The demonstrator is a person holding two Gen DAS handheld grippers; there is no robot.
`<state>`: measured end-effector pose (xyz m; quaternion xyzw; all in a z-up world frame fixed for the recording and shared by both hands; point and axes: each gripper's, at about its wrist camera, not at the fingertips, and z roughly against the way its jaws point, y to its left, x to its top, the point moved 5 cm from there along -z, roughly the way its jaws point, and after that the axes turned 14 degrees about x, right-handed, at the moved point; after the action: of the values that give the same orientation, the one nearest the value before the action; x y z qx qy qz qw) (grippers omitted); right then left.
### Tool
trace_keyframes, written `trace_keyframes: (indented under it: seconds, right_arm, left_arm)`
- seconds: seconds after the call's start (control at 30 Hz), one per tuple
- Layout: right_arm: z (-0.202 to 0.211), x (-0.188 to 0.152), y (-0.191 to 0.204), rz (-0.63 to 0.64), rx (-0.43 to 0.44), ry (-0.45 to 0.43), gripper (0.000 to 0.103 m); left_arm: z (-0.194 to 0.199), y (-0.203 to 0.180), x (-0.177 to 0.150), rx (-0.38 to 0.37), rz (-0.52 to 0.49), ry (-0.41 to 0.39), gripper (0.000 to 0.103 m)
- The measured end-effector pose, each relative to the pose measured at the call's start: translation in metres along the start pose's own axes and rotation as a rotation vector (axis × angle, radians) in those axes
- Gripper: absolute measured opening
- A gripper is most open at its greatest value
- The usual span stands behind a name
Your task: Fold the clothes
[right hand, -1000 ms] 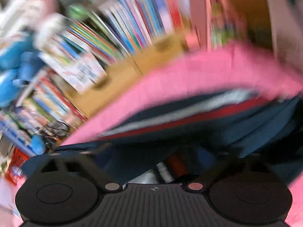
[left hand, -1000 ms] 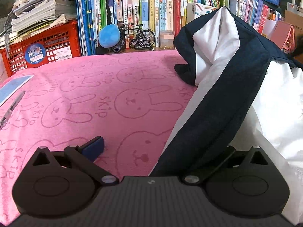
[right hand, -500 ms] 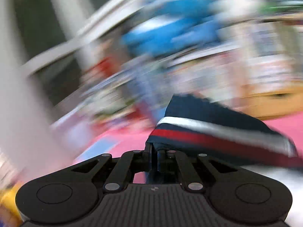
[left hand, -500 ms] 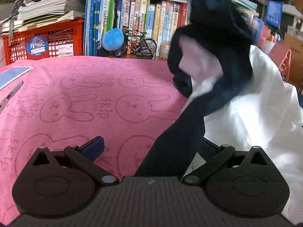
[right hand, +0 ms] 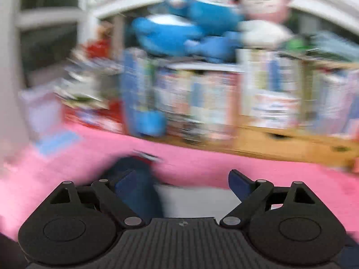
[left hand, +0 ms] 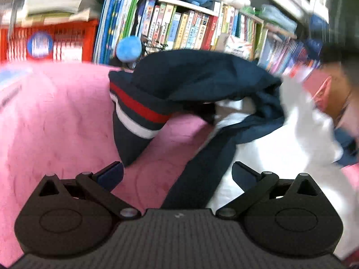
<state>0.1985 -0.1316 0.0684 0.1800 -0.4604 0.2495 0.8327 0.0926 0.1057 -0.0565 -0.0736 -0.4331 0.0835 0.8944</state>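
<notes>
A navy jacket point(left hand: 202, 76) with a white lining point(left hand: 269, 152) lies bunched on the pink bunny towel point(left hand: 56, 123). Its sleeve, with a red-and-white striped cuff point(left hand: 136, 109), is folded over the top towards the left. My left gripper point(left hand: 177, 174) is open at the jacket's near edge, and a navy strip of fabric runs between its wide-apart fingers. In the blurred right wrist view, my right gripper point(right hand: 182, 182) is open and low over the towel. Navy cloth point(right hand: 139, 179) lies by its left finger and white cloth point(right hand: 195, 197) between the fingers.
A bookshelf point(left hand: 190, 29) with plush toys point(right hand: 179, 29) on top lines the far edge. A red crate point(left hand: 56, 42) stands at the back left and a blue ball point(left hand: 129, 48) by the books. A person point(left hand: 336, 89) is at the right. Bare pink towel lies to the left.
My right gripper, shut on the striped cuff half a second ago, has opened and let it go. The sleeve now lies folded over the jacket. Both views have shifted and blurred.
</notes>
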Motion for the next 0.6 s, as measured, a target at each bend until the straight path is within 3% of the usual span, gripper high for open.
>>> trace_keyframes:
  seconds: [0.07,0.13,0.3,0.5,0.6]
  right_arm:
    - [0.001,-0.027,-0.008,0.012,-0.020,0.014,0.089]
    - [0.001,-0.053,-0.015,0.024,-0.040,0.028,0.089]
    - [0.003,-0.115,-0.030,0.056,-0.083,0.055,0.096]
    - [-0.004,-0.142,-0.013,0.122,-0.081,0.056,0.103]
    - [-0.014,-0.153,-0.005,0.165,-0.104,0.090,0.103]
  left_arm:
    - [0.014,0.015,0.007,-0.120,0.120,0.008,0.103]
    - [0.018,0.028,0.022,-0.192,0.202,0.021,0.103]
    - [-0.040,0.043,0.070,-0.021,0.229,0.095,0.103]
    - [-0.107,0.062,0.127,0.185,0.259,0.182,0.103]
    - [-0.136,0.062,0.132,0.276,0.211,0.226,0.103]
